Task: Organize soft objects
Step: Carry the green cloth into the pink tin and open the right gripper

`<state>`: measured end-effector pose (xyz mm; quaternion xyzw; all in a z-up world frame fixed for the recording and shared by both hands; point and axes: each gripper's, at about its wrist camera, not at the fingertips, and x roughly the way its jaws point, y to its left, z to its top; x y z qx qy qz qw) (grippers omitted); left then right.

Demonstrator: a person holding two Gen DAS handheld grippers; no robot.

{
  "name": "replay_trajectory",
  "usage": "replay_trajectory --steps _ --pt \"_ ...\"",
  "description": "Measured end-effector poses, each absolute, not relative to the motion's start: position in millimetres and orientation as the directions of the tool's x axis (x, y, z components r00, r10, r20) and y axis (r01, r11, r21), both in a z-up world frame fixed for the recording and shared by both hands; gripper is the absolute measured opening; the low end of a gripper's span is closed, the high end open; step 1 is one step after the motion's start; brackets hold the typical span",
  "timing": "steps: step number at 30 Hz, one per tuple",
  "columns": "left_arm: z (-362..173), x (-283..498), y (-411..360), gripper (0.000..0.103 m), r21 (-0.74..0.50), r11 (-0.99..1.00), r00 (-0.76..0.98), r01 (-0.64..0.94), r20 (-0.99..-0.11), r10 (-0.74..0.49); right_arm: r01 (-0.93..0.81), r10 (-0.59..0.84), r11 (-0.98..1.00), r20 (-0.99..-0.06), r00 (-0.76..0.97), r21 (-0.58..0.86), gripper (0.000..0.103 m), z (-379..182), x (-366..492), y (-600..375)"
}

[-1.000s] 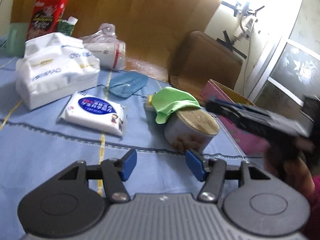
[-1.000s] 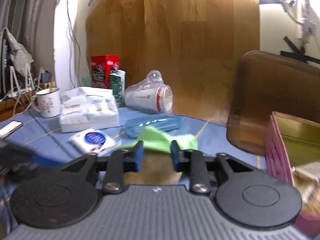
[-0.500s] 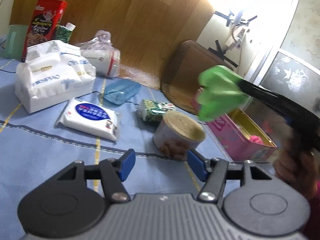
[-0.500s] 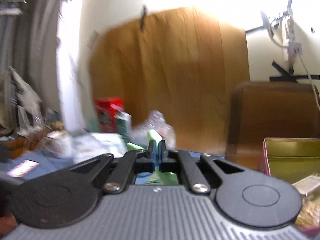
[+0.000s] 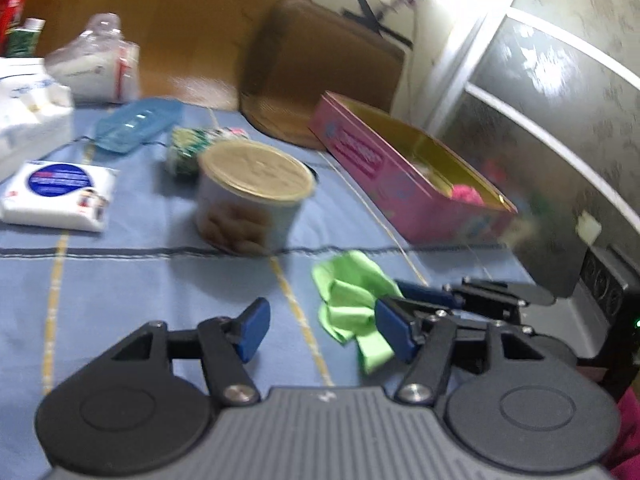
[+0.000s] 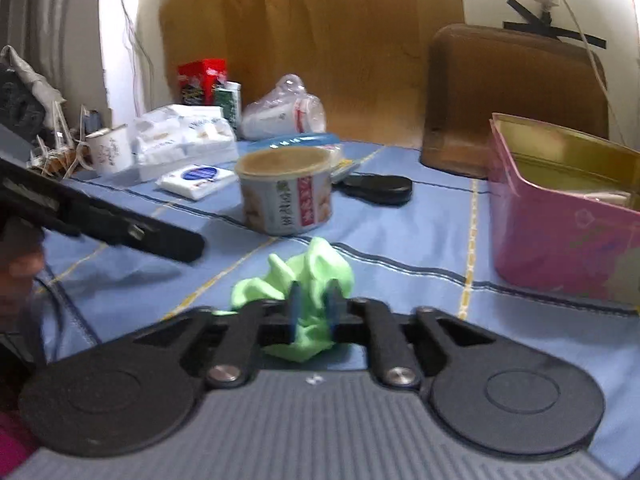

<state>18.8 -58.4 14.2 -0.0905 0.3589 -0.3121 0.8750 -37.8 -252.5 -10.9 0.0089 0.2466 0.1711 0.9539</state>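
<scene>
The pink tin point(image 6: 568, 216) is standing open, probably waiting for soft things. The green cloth point(image 6: 304, 280) is lying crumpled on the blue tablecloth point(image 5: 120, 288) between the right gripper point(image 6: 314, 308)'s opening jaws, seemingly being let go. The left gripper point(image 5: 320, 330) is opening, empty. Only the right view is showing a mug point(image 6: 110, 152)

One green cloth point(image 6: 316, 276), one round tin point(image 6: 286, 196), one pink box point(image 6: 560, 240) and two tissue packs point(image 6: 196, 178) point(image 6: 184, 136) are being counted.
</scene>
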Motion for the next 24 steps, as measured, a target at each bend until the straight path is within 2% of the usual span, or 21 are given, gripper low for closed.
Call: replay_trajectory --steps 1,2,6,7,8,9,10,11,12,14,19,24 --pt "14 19 -63 0.067 -0.381 0.785 0.538 0.488 -0.577 -0.614 -0.348 0.365 0.929 -0.459 0.81 0.125 0.063 -9 -40 -254" --pt "14 19 -66 0.068 -0.383 0.781 0.533 0.493 -0.577 -0.619 -0.369 0.391 0.919 -0.454 0.801 0.14 0.08 -7 -43 -256" --pt "10 22 -84 0.068 -0.392 0.765 0.487 0.51 -0.602 -0.633 -0.414 0.388 0.909 -0.486 0.783 0.058 0.082 -16 -40 -239" --pt "8 24 -89 0.066 -0.39 0.766 0.477 0.511 -0.613 -0.63 -0.399 0.36 0.917 -0.49 0.794 0.026 0.076 -20 -39 -238" --pt "5 25 -94 0.064 -0.384 0.768 0.469 0.513 -0.624 -0.625 -0.385 0.337 0.923 -0.464 0.819 -0.01 0.058 -24 -42 -235" --pt "5 24 -99 0.057 -0.358 0.774 0.486 0.523 -0.621 -0.615 -0.39 0.346 0.921 -0.452 0.822 -0.005 0.04 -22 -45 -237" --pt "6 25 -103 0.046 -0.349 0.77 0.488 0.535 -0.616 -0.618 -0.39 0.353 0.921 -0.45 0.82 0.011 0.026 -20 -43 -240" --pt "9 29 -109 0.039 -0.362 0.758 0.471 0.542 -0.617 -0.631 -0.388 0.355 0.921 -0.444 0.823 0.016 0.019 -19 -42 -241" --pt "12 34 -112 0.029 -0.38 0.744 0.451 0.549 -0.615 -0.647 -0.384 0.351 0.923 -0.432 0.831 0.012 0.02 -18 -43 -242" --pt "24 39 -123 0.029 -0.377 0.723 0.444 0.579 -0.599 -0.667 -0.338 0.302 0.941 -0.394 0.868 -0.022 0.019 -12 -45 -247" --pt "62 58 -162 0.03 -0.335 0.681 0.47 0.652 -0.526 -0.709 -0.214 0.205 0.977 -0.273 0.94 -0.006 0.019 14 -42 -285" --pt "83 97 -220 0.03 -0.316 0.655 0.471 0.686 -0.493 -0.731 -0.067 0.063 0.998 -0.22 0.974 -0.014 0.02 32 -19 -324"
